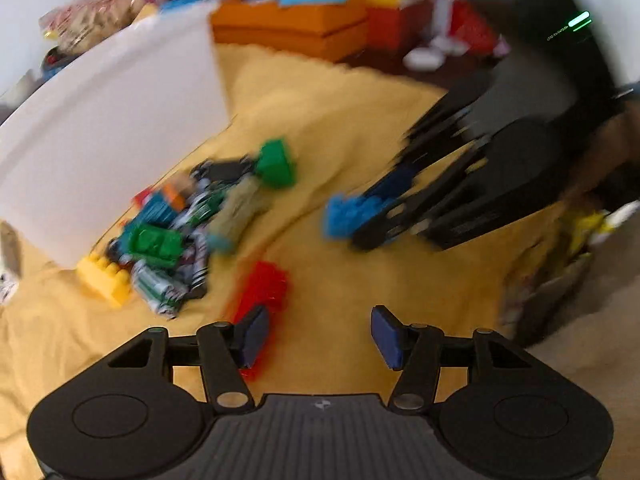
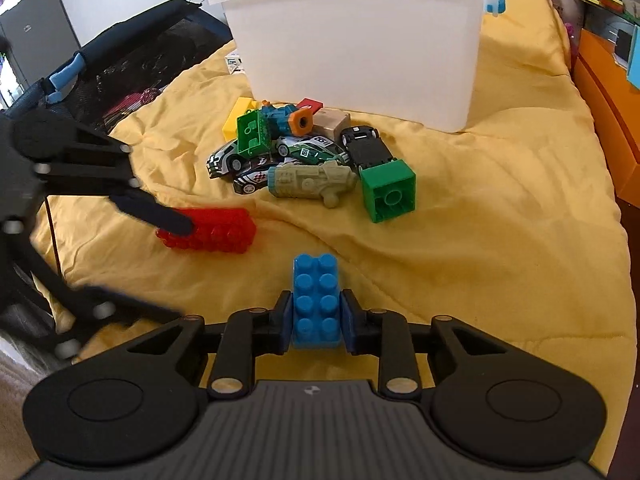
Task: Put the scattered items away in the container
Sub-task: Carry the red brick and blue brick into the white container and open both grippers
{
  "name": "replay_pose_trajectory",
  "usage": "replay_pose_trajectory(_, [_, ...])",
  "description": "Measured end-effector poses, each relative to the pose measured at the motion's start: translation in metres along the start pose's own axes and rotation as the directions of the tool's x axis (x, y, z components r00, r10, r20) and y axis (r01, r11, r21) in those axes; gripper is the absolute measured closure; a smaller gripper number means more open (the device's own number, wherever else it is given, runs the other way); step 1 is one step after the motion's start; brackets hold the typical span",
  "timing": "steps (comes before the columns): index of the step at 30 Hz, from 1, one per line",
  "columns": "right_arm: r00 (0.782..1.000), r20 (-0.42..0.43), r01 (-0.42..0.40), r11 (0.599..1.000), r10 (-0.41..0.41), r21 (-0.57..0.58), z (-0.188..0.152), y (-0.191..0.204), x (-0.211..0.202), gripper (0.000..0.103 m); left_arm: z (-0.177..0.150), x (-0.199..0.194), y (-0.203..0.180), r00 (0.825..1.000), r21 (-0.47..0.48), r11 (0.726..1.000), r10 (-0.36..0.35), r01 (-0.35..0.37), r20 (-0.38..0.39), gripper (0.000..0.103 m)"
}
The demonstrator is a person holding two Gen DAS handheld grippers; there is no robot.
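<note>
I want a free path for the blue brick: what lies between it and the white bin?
In the right wrist view, bare yellow cloth, then the toy pile just before the bin; the blue brick sits low.

The toy pile (image 2: 296,152) lies on the blanket (image 2: 500,240) just before the container (image 2: 360,40).

Rumpled yellow blanket (image 2: 480,240) underneath — orange box (image 2: 608,120) at its right edge, grey cabinet (image 2: 36,32) far left.

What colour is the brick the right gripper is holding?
Blue. The brick sits clamped in the right gripper, clearest in the right wrist view.
</note>
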State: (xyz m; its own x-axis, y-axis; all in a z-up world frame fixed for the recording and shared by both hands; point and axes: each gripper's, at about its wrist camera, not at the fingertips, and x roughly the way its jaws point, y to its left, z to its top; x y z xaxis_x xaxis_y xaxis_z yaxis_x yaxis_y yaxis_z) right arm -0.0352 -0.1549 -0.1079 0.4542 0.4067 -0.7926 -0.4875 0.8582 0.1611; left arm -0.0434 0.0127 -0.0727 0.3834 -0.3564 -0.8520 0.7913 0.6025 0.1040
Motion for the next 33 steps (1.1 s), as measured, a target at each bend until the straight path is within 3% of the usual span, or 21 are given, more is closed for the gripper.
replay_pose_trajectory(2, [1.000, 0.000, 0.006, 1.000, -0.006, -0.003, -0.001, 0.000, -0.001, 0.075, 0.002, -0.002, 0.001, 0.999, 0.034, 0.998, 0.050, -0.050, 0.019, 0.043])
replay_pose_trajectory(8, [1.000, 0.004, 0.016, 1.000, -0.016, 0.013, -0.003, -0.001, -0.002, 0.075, 0.002, 0.007, 0.021, 0.999, 0.075, 0.996, 0.040, -0.039, -0.015, 0.044])
replay_pose_trajectory(12, [0.999, 0.009, 0.035, 0.999, -0.035, 0.000, -0.003, -0.001, 0.000, 0.075, -0.002, 0.016, 0.041, 0.999, 0.016, 1.000, 0.028, -0.027, -0.033, 0.052])
replay_pose_trajectory(14, [0.999, 0.016, 0.050, 0.998, -0.049, -0.041, -0.004, 0.002, 0.002, 0.075, -0.004, 0.019, 0.046, 0.999, -0.018, 0.999, 0.037, -0.037, -0.030, 0.067])
replay_pose_trajectory(19, [0.997, 0.013, 0.073, 0.994, -0.072, -0.081, 0.000, 0.008, -0.001, 0.075, -0.006, 0.020, 0.047, 0.998, -0.158, 0.986, 0.055, -0.059, -0.032, 0.070])
replay_pose_trajectory(22, [0.995, 0.037, 0.098, 0.990, -0.094, -0.103, 0.002, 0.008, -0.008, 0.075, -0.005, 0.013, 0.041, 0.996, -0.276, 0.957, 0.073, -0.084, -0.051, 0.070])
replay_pose_trajectory(24, [0.995, 0.021, 0.099, 0.990, -0.097, -0.099, 0.001, 0.005, -0.003, 0.075, -0.008, 0.015, 0.038, 0.998, -0.335, 0.940, 0.050, -0.061, -0.040, 0.069])
replay_pose_trajectory(26, [0.996, 0.005, 0.093, 0.992, -0.093, -0.086, 0.000, 0.002, 0.002, 0.074, -0.011, 0.020, 0.032, 0.997, -0.341, 0.938, 0.061, -0.071, -0.038, 0.051])
replay_pose_trajectory(29, [0.994, 0.014, 0.112, 0.988, -0.111, -0.107, 0.000, 0.004, -0.002, 0.062, -0.017, 0.018, 0.028, 0.996, -0.334, 0.938, 0.091, -0.094, -0.023, 0.038])
replay_pose_trajectory(32, [0.995, 0.009, 0.102, 0.987, -0.102, -0.122, -0.005, 0.006, 0.002, 0.063, -0.025, 0.019, 0.031, 0.998, -0.394, 0.917, 0.063, -0.057, 0.001, 0.041])
replay_pose_trajectory(33, [0.995, 0.011, 0.104, 0.986, -0.104, -0.126, -0.005, 0.006, 0.002, 0.064, -0.027, 0.018, 0.033, 0.998, -0.418, 0.907, 0.065, -0.052, 0.017, 0.047])
